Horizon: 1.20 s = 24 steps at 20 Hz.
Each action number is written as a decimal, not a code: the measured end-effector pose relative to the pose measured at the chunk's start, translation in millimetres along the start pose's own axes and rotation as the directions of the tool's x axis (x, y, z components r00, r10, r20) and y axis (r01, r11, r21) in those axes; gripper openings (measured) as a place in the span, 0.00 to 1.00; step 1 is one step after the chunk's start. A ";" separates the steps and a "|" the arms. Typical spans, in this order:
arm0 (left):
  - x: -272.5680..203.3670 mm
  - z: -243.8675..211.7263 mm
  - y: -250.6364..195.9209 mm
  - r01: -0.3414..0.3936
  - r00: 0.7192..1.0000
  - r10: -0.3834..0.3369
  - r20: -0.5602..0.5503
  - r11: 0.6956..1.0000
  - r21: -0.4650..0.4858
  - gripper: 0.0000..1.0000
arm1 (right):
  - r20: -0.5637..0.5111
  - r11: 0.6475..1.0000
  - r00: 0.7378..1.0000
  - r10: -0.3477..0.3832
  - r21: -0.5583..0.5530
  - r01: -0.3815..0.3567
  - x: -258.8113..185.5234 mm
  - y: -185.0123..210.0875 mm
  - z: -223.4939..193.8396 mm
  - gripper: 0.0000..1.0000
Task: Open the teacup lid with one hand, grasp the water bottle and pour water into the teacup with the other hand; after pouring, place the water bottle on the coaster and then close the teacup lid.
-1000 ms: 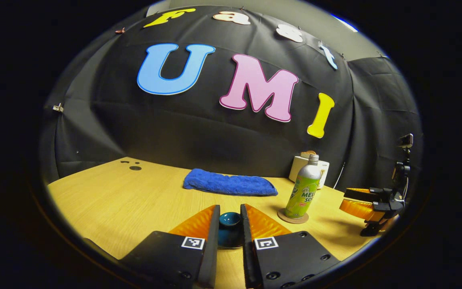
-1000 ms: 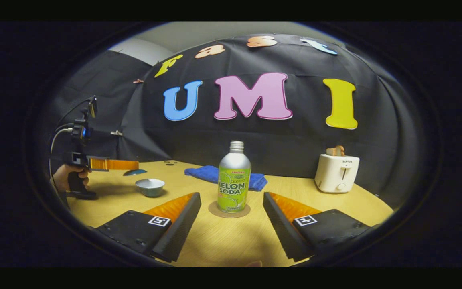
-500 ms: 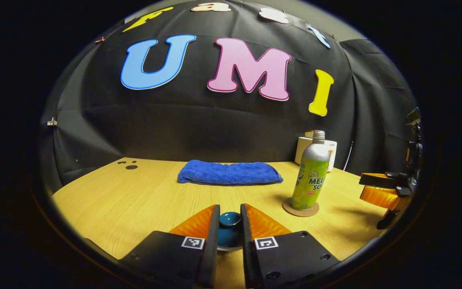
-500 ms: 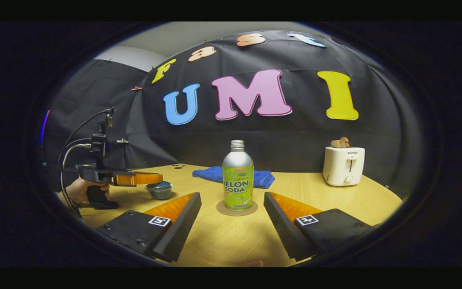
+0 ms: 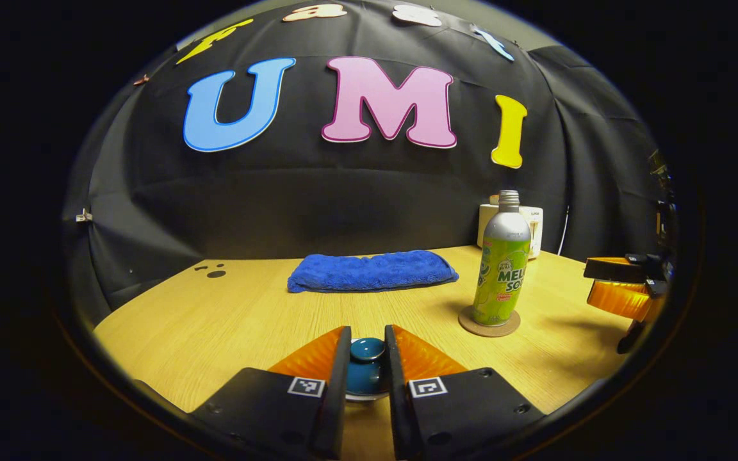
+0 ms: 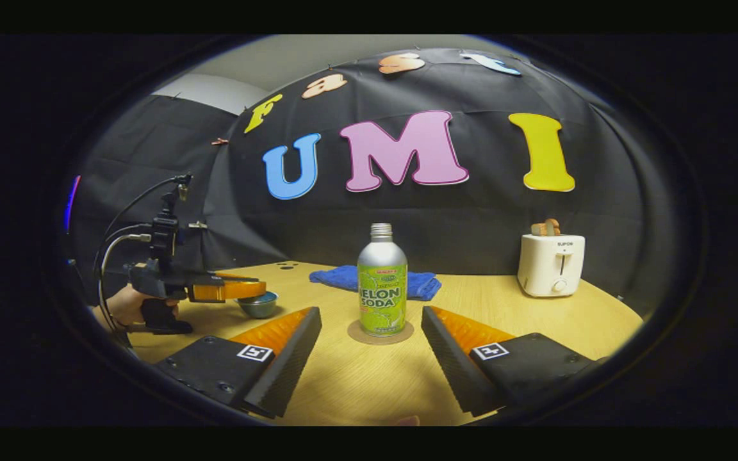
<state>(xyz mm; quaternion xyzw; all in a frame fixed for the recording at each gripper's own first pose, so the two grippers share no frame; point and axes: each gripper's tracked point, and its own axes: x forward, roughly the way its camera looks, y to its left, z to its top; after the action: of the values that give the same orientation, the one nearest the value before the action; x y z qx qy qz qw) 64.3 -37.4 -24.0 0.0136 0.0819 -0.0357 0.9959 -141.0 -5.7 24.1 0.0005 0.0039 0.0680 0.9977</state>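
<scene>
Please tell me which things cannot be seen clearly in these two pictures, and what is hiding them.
- Teacup: right gripper view, the left gripper covers its top, so lid seating and water inside are hidden.
- Lid: left gripper view, fingers hide its sides.
- Toaster: left gripper view, mostly behind the bottle.

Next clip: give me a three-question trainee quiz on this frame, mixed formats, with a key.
1. True or false: the bottle stands upright on the coaster.
2. Multiple choice: what is the left gripper shut on? A) the lid B) the blue towel C) the toaster
3. Fill in: the right gripper is ____, with the bottle ahead of its fingers, untouched.

Key: 1 true. 2 A; in the right gripper view the lid sits at the teacup rim. 3 open.
</scene>
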 end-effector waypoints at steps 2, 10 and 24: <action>-0.2 -0.2 1.4 -0.009 1.000 0.009 0.006 1.000 0.001 0.34 | 0.000 1.000 1.000 0.000 0.000 0.000 0.0 -0.1 0.0 0.97; 0.8 -0.6 1.9 -0.022 1.000 0.022 -0.004 1.000 0.008 0.40 | 0.000 1.000 1.000 0.002 0.000 -0.002 0.5 -0.6 -0.2 0.97; -27.0 18.8 4.7 -0.018 0.986 0.021 0.163 1.000 -0.024 0.94 | 0.009 0.980 0.980 -0.200 -0.007 0.200 -5.0 -38.2 0.2 0.97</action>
<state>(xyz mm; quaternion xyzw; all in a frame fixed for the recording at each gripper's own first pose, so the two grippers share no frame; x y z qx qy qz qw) 41.2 -31.4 -1.0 0.0001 0.0004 -0.0260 0.9997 -140.7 -44.2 24.3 -0.0034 -0.0003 -0.0329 0.9995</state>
